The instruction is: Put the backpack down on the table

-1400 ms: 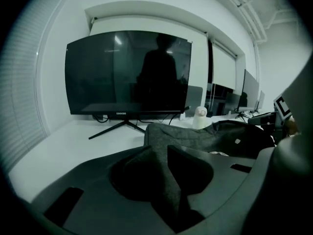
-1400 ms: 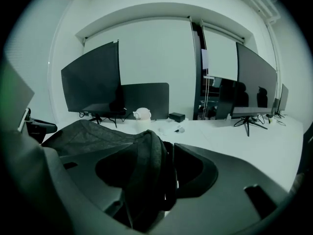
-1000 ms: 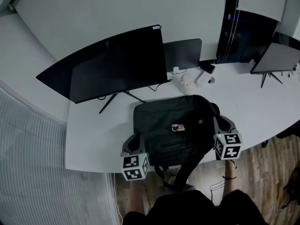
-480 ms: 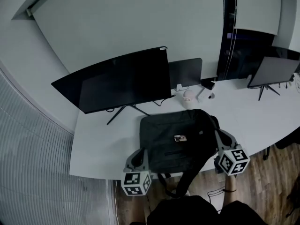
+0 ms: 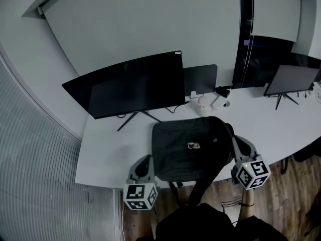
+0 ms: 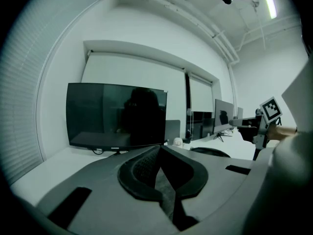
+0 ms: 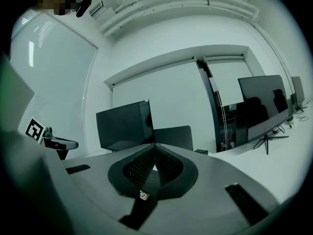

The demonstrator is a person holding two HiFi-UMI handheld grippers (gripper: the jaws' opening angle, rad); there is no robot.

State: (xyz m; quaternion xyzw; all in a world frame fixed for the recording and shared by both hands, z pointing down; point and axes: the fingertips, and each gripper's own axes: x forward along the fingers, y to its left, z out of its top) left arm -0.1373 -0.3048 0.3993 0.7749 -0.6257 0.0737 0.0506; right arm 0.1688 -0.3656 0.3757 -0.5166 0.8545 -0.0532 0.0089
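The left gripper (image 5: 146, 160) and the right gripper (image 5: 236, 141) both have their jaws shut tight on nothing. The backpack (image 5: 188, 149) lies flat on the table (image 5: 113, 152), between the two sets of jaws.

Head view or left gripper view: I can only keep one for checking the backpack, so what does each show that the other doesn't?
Only the head view shows the backpack's whole top lying flat on the table, a strap hanging past the table edge, and the wood floor.
Only the left gripper view shows the left gripper shut, with nothing between its jaws, and a ceiling light.
Both show the big monitor, the right gripper and the table.
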